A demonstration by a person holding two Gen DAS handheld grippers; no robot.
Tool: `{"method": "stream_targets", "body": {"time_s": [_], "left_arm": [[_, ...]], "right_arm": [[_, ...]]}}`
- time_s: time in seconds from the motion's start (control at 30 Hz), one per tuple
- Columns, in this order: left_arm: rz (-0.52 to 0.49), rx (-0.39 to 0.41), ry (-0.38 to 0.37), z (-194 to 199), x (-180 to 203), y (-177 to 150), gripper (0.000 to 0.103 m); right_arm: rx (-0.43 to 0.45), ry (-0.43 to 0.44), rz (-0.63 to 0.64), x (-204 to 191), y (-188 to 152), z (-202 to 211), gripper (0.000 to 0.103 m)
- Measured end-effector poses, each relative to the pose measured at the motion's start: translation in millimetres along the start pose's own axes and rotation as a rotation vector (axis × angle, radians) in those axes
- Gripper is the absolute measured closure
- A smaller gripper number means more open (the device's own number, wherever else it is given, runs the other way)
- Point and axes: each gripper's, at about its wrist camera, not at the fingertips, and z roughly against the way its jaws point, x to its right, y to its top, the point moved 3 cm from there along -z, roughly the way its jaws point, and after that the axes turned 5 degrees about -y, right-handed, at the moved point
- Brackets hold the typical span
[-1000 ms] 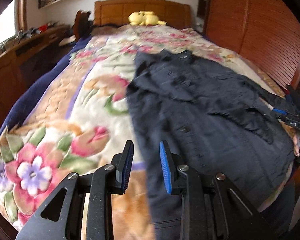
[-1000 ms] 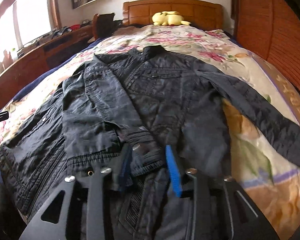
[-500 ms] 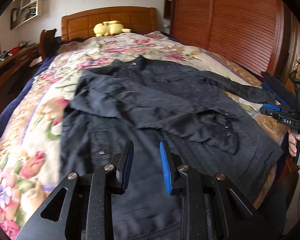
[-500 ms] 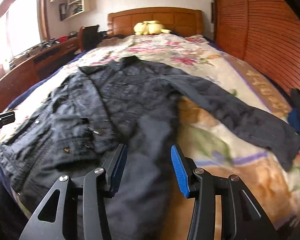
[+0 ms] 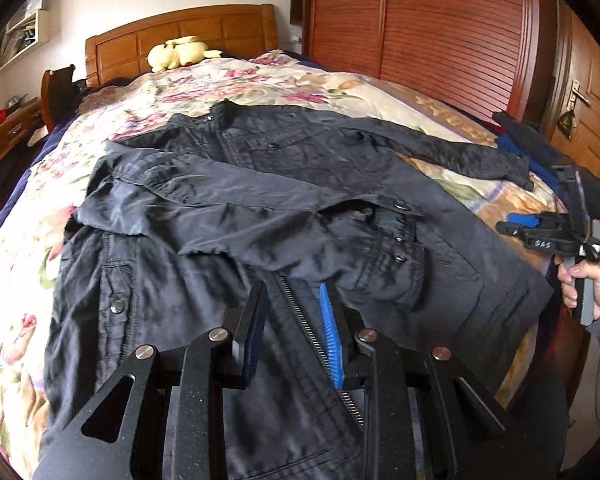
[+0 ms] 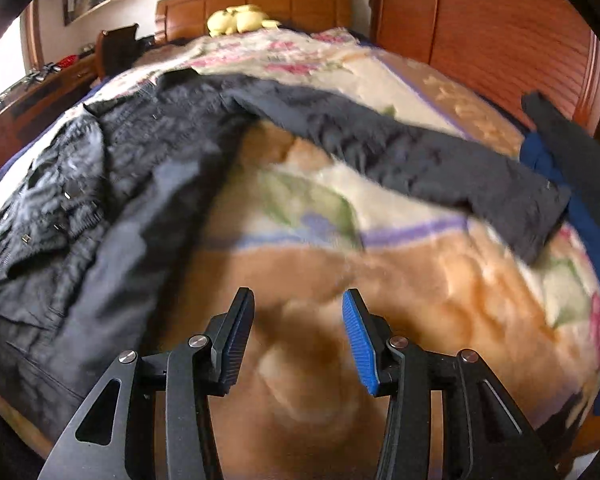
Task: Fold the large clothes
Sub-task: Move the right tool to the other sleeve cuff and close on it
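A dark navy jacket [image 5: 260, 208] lies face up on the floral blanket [image 5: 60, 152], collar toward the headboard. One sleeve is folded across its chest; the other sleeve [image 6: 440, 160] stretches out to the right. My left gripper [image 5: 292, 300] is open and empty, just above the jacket's lower front by the zipper. My right gripper [image 6: 298, 316] is open and empty above bare blanket [image 6: 380, 280], to the right of the jacket [image 6: 100, 184] and short of the outstretched sleeve. The right gripper also shows in the left wrist view [image 5: 540, 228], off the bed's right edge.
A yellow plush toy [image 5: 180, 54] sits by the wooden headboard [image 5: 180, 36]. A slatted wooden wardrobe [image 5: 440, 32] runs along the right. Blue and dark cloth [image 6: 560, 152] lies at the bed's right edge. A wooden desk [image 6: 28, 108] and chair stand on the left.
My right gripper let go of the folded sleeve's cuff, opened, and swung right over bare blanket. My left gripper moved right from the blanket to over the jacket's front.
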Motion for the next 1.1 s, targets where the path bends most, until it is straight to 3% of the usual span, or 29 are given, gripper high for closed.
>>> {"method": "stream_targets", "body": {"time_s": [0.27,0.67,0.93,1.1], "left_arm": [[-0.036,-0.018,-0.009,-12,25,7,0.075],[-0.1,-0.007,-0.044,-26,60,29,0.075],[-0.114,-0.009,-0.074,-32,76,31,0.075],[-0.12,-0.014,-0.084,-31,81,27,0.075]], "right_arm": [[0.031,0.033,-0.004,0,-9,-8,0.052],[-0.004,0.089,-0.033,21,-5,5,0.038],[0.032,-0.042,-0.115,78,9,28,0.034],[0.037,-0.049,-0.21,129,16,30,0.034]]}}
